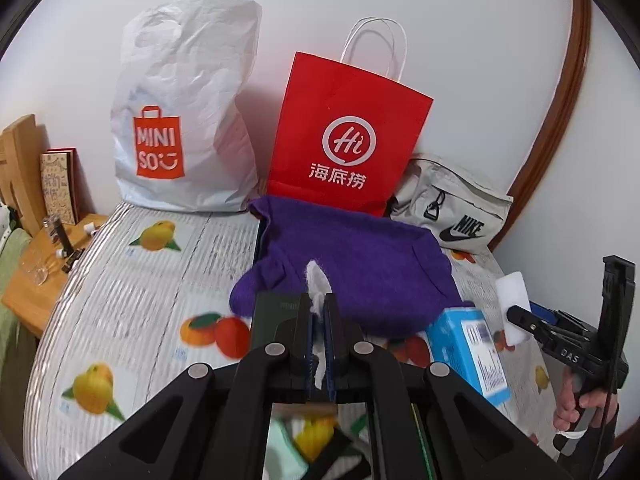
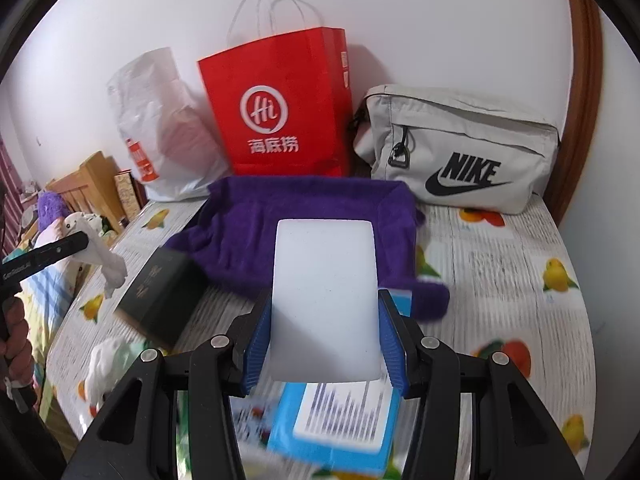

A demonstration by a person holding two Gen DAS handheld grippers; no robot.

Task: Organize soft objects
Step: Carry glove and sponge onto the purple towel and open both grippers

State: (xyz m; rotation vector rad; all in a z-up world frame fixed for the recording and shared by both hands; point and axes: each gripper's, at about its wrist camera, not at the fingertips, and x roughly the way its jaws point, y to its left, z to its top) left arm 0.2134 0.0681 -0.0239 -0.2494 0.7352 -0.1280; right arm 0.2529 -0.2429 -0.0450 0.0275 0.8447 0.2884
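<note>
My left gripper [image 1: 319, 304] is shut on a small white soft piece [image 1: 318, 284], held above the near edge of a purple towel [image 1: 352, 256]. The same piece hangs from the left gripper in the right wrist view [image 2: 102, 256]. My right gripper [image 2: 324, 308] is shut on a white sponge block [image 2: 325, 300], held upright over the purple towel [image 2: 312, 216]. The right gripper and sponge also show in the left wrist view [image 1: 514, 304].
A white Miniso bag [image 1: 184, 120], a red paper bag [image 1: 344, 132] and a grey Nike pouch [image 1: 452, 208] stand along the wall. A blue box [image 1: 468, 356] and a dark box [image 2: 164, 292] lie on the fruit-print tablecloth [image 1: 140, 288]. A wooden side table [image 1: 36, 276] is at left.
</note>
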